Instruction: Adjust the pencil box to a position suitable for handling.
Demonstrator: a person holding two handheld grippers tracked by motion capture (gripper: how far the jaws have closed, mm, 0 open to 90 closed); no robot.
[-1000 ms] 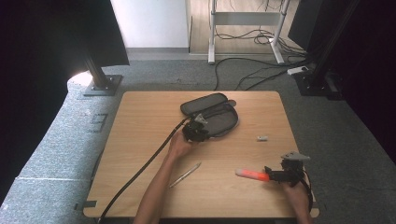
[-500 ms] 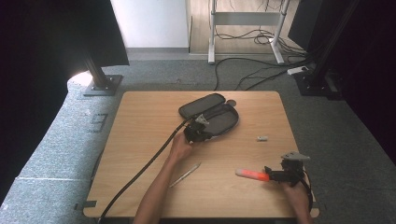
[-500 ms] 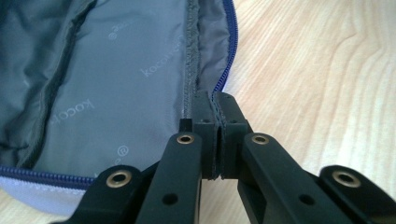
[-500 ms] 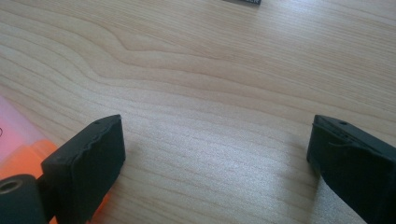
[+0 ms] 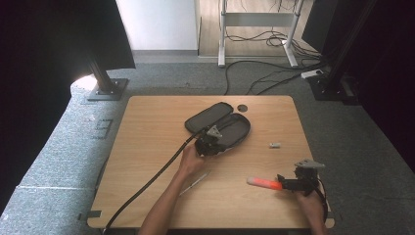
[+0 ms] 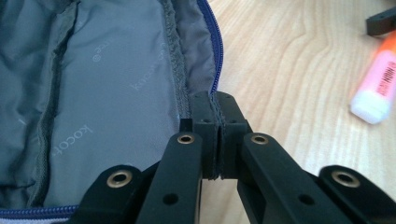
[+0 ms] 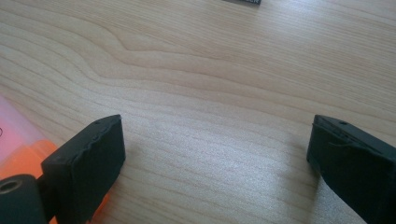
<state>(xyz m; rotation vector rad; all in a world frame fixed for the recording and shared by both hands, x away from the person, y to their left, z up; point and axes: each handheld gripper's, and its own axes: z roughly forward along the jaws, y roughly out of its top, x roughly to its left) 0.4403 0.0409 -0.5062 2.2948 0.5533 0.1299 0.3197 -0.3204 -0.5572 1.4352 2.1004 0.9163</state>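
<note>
My black left gripper (image 6: 214, 140) pinches a grey-lined, blue-zippered pouch (image 6: 107, 93), an orange-and-pink highlighter (image 5: 264, 183) lies by my black right gripper (image 7: 215, 154), on light woodgrain table (image 5: 151, 127).

The high view looks forward and down on the whole wooden table (image 5: 147, 147) from afar. The left gripper view sits close over the open case (image 6: 107, 79) rim. The right gripper view skims low over bare wood. All three catch the orange marker (image 5: 264, 183).
</note>
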